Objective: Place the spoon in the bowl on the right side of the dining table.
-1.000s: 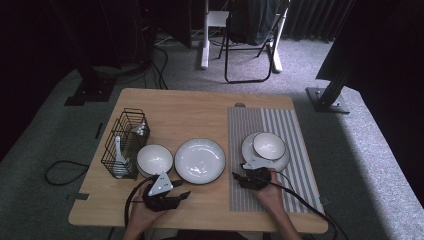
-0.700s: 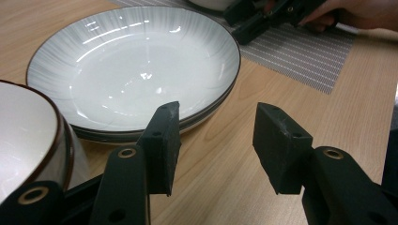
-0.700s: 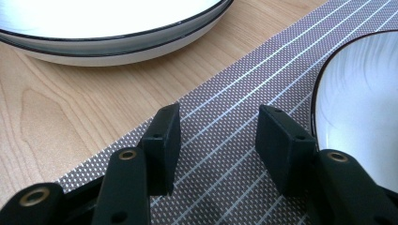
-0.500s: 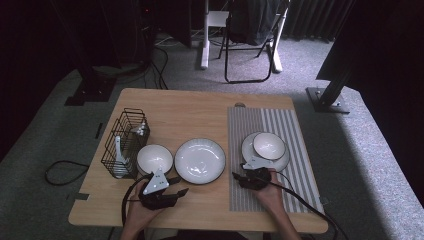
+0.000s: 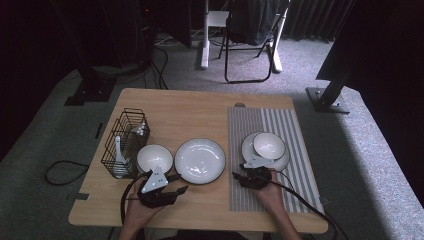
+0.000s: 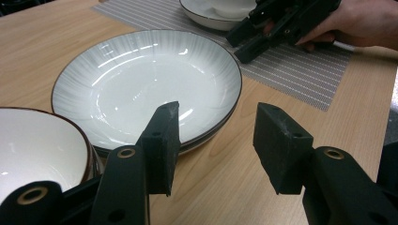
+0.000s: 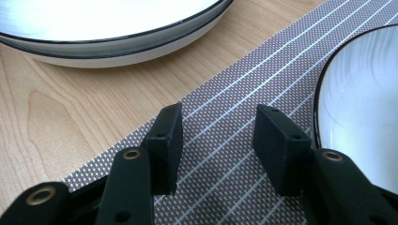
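Two hand-held grippers stand apart and empty: the left hand-held gripper [image 6: 213, 140] has edged toward the plate [image 6: 141, 84] mid-table, while the right hand-held gripper [image 7: 216, 150], jaws just narrowing, waits by the mat [image 7: 244, 93].

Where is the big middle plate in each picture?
High view: the big plate sits centre table, between the small bowl and the striped mat.
Left gripper view: it spreads across the upper left.
Right gripper view: its rim runs along the top left.
Shared landmark: the striped mat.

Bare table [image 5: 200, 112] beyond the plates; wire basket [image 5: 125, 142] left
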Demonstrator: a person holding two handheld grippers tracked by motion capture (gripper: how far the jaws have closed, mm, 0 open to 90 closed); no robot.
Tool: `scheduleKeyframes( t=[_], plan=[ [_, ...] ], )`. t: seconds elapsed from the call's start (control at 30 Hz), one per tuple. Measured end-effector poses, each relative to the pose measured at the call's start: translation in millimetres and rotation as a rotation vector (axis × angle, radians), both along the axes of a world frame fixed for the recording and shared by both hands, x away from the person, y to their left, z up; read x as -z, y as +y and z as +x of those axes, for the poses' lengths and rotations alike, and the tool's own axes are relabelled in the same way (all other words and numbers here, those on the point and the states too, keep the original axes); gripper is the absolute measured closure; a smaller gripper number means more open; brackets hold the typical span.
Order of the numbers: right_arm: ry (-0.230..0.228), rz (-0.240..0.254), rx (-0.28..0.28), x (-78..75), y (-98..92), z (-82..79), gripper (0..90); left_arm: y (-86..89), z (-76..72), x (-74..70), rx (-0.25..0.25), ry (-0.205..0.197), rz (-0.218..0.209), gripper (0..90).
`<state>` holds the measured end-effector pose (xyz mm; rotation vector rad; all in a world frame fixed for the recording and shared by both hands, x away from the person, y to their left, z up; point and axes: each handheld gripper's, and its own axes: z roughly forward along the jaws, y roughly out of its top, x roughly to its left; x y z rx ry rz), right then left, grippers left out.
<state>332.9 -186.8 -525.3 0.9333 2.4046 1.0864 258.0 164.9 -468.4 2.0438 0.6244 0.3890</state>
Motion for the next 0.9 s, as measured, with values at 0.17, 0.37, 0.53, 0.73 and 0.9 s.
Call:
scheduleKeyframes(
  t=[0.17, 0.37, 0.53, 0.73, 0.9],
  plan=[
    [0.001, 0.002, 0.001, 0.0, 0.0, 0.0, 52.4, 1.3, 0.7, -4.5, -0.010, -0.007, 0.014, 51.8],
    [0.010, 0.008, 0.004, 0.1, -0.4, 0.3, 52.5, 5.8, 3.0, -11.5, -0.030, -0.022, 0.013, 51.8],
    [0.018, 0.012, 0.003, 0.1, -1.0, 1.0, 52.8, 11.3, 6.3, -19.9, -0.054, -0.043, 0.003, 51.6],
    [0.019, 0.013, 0.003, 0.1, -1.1, 1.1, 52.8, 17.6, 10.3, -30.6, -0.075, -0.073, 0.010, 51.2],
    [0.020, 0.013, 0.004, 0.1, -1.1, 1.1, 52.8, 21.4, 12.8, -35.5, -0.087, -0.084, 0.015, 50.7]
  ],
)
